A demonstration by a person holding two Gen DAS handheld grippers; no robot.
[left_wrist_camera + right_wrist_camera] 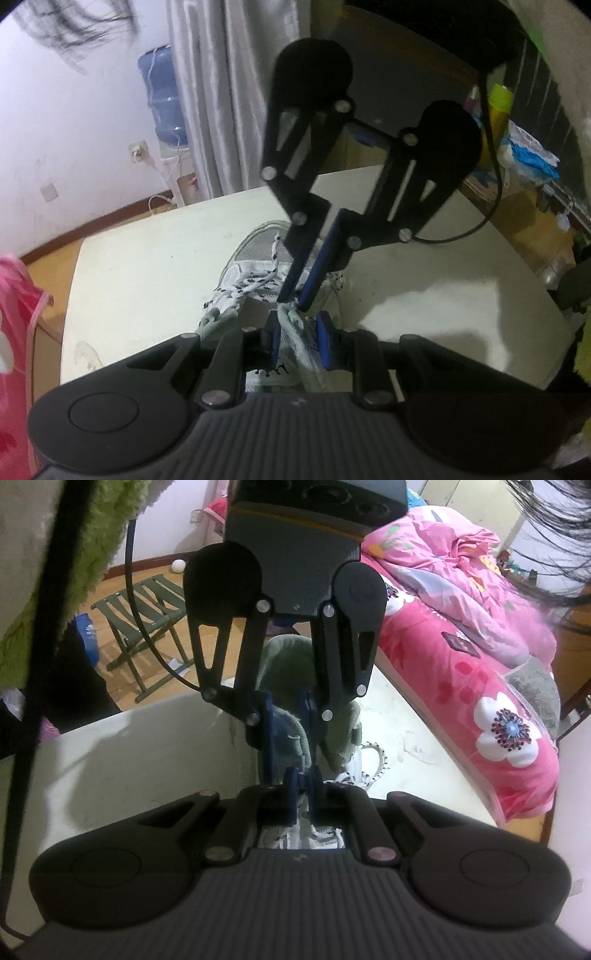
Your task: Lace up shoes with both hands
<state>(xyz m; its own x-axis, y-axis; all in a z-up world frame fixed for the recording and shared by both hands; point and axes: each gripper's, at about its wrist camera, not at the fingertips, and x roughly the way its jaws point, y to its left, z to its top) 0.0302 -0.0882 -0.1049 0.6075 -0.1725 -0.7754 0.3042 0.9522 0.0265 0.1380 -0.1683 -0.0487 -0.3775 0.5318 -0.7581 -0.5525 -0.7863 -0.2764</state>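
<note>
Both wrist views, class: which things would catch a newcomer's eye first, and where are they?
The two black grippers meet over a pale shoe with speckled white laces, mid-table. The right gripper reaches down from above; the left gripper grips the shoe's fabric. A vivid pink floral quilt lies beside the table.

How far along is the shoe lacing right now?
Partly done: the speckled lace already crosses the front of the shoe on the table. In hand: the left hand-held gripper pinches the shoe's side flap, while the right hand-held gripper is closed at the flap's edge; whether it holds the lace end is unclear. Left: the upper eyelets and any knot, neither visibly finished.
</note>
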